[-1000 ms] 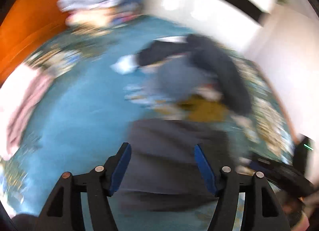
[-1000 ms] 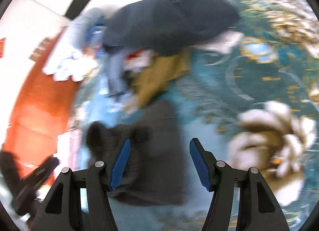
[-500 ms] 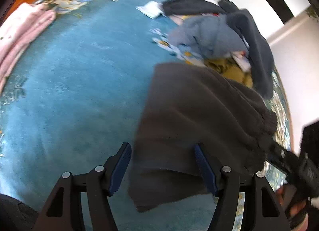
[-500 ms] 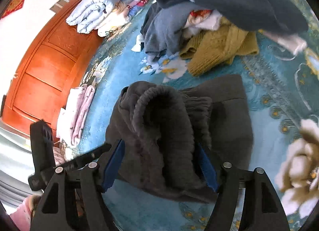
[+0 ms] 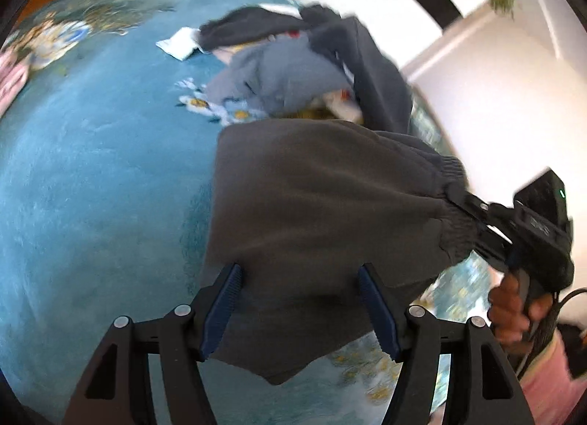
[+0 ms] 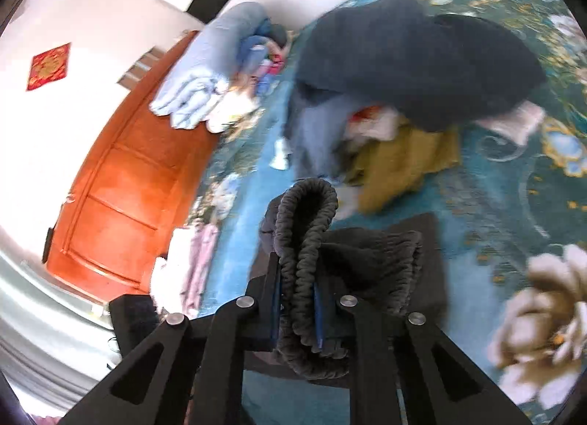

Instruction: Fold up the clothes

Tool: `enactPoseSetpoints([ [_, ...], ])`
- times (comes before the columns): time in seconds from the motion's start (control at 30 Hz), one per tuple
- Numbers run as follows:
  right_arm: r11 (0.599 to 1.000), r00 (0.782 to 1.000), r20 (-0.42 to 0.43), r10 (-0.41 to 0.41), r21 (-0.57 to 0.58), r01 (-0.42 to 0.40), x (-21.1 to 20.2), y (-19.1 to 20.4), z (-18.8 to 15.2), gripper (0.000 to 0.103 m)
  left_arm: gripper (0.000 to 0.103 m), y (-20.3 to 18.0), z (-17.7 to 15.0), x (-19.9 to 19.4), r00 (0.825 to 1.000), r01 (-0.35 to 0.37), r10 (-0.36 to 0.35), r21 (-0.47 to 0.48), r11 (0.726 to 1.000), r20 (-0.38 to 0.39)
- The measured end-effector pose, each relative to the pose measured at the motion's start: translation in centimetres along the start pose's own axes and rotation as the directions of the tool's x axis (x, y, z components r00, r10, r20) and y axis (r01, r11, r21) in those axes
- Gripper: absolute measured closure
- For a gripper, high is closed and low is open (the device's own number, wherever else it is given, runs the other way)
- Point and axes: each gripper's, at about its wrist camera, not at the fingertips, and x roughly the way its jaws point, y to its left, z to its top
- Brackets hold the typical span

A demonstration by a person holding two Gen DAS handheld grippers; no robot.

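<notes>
Both fingers of the right gripper (image 6: 296,309) are pressed together on the ribbed waistband of the dark grey garment (image 5: 323,212), which hangs lifted above the blue carpet (image 5: 91,175). Wide apart stand the fingers of the left gripper (image 5: 299,309), with the garment's lower edge between them; I cannot tell if they touch it. Behind lies a pile of clothes (image 6: 403,87). Farther, folded bedding (image 6: 205,72) rests near an orange wooden panel (image 6: 121,182).
</notes>
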Motion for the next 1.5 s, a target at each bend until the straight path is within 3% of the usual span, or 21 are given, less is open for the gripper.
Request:
enactPoseSetpoints([
  [0.13, 0.991, 0.994, -0.096, -0.060, 0.110, 0.071, 3.4, -4.7, -1.8, 0.086, 0.033, 0.7, -0.3, 1.0, 0.998, -0.048, 0.046, -0.033, 0.998, -0.046],
  [0.2, 0.985, 0.998, -0.065, -0.019, 0.168, 0.029, 3.4, -5.6, -2.4, 0.085, 0.033, 1.6, -0.2, 0.5, 0.999, -0.037, 0.035, -0.078, 0.996, -0.027],
  [0.27, 0.979, 0.999, -0.053, -0.012, 0.203, 0.022, 3.0, -6.0, -2.4, 0.078, 0.033, 2.1, -0.3, -0.4, 1.000, 0.003, -0.003, -0.116, 0.993, 0.008],
  [0.4, 0.986, 0.997, -0.059, -0.054, 0.155, 0.063, 0.9, -5.5, -1.5, 0.068, 0.033, 3.1, 0.2, -2.9, 0.991, 0.092, -0.074, -0.167, 0.982, 0.110],
  [0.47, 0.987, 0.995, -0.019, -0.100, 0.123, 0.101, -1.3, -5.2, -0.8, 0.065, 0.033, 2.9, 0.7, -3.8, 0.990, 0.077, -0.057, -0.156, 0.985, 0.130],
  [0.57, 0.986, 0.987, 0.024, -0.157, 0.059, 0.155, -3.2, -3.6, 0.1, 0.065, 0.033, 1.1, 1.4, -3.9, 0.991, 0.064, -0.053, -0.084, 0.994, 0.121],
  [0.67, 0.990, 0.991, 0.018, -0.130, -0.043, 0.131, -2.7, -0.8, 0.0, 0.065, 0.033, -0.7, 2.1, -4.0, 0.992, 0.051, -0.049, -0.011, 0.999, 0.113],
  [0.77, 0.978, 0.990, -0.029, -0.136, -0.162, 0.130, -0.3, 2.0, -0.6, 0.063, 0.033, -3.0, 1.5, -1.7, 0.998, 0.039, -0.042, 0.078, 0.996, 0.036],
  [0.87, 0.968, 0.982, -0.059, -0.178, -0.188, 0.164, 2.1, 1.6, -1.3, 0.055, 0.033, -2.0, 0.5, 0.9, 0.999, 0.023, -0.021, 0.038, 0.999, -0.032],
  [0.93, 0.965, 0.971, -0.097, -0.220, -0.171, 0.201, 4.2, -0.1, -1.8, 0.055, 0.033, -0.8, 0.0, 2.6, 0.997, 0.029, -0.028, 0.003, 1.000, -0.073],
  [1.1, 0.960, 0.964, -0.094, -0.250, -0.150, 0.235, 5.9, -1.1, -2.5, 0.054, 0.033, -0.7, -0.1, 3.0, 0.996, 0.027, -0.027, 0.005, 1.000, -0.086],
  [1.17, 0.960, 0.961, -0.122, -0.247, -0.167, 0.226, 5.5, -0.8, -2.4, 0.054, 0.033, -0.5, 0.1, 1.9, 0.995, 0.074, -0.075, -0.023, 0.997, -0.064],
  [1.23, 0.970, 0.972, -0.119, -0.202, -0.160, 0.182, 4.2, -0.3, -2.2, 0.054, 0.033, 0.3, 0.2, -0.5, 0.990, 0.142, -0.140, -0.064, 0.988, 0.024],
  [1.3, 0.979, 0.987, -0.105, -0.122, -0.176, 0.103, 2.6, -0.2, -2.1, 0.052, 0.030, 2.2, 0.4, -1.3, 0.992, 0.113, -0.105, -0.137, 0.984, 0.067],
  [1.33, 0.980, 0.988, -0.103, -0.115, -0.173, 0.096, 2.1, -0.7, -2.0, 0.045, 0.029, 3.1, 0.5, -1.6, 0.993, 0.094, -0.080, -0.176, 0.980, 0.083],
  [1.43, 0.986, 0.981, -0.115, -0.155, -0.086, 0.145, 1.8, -3.4, -2.2, 0.028, 0.029, 6.4, 0.3, 0.0, 0.998, 0.058, -0.051, -0.327, 0.943, 0.027],
  [1.5, 0.987, 0.976, -0.157, -0.153, 0.025, 0.159, 2.4, -5.6, -2.7, 0.028, 0.027, 8.2, 0.2, 1.2, 0.996, 0.082, -0.086, -0.412, 0.908, 0.007],
])
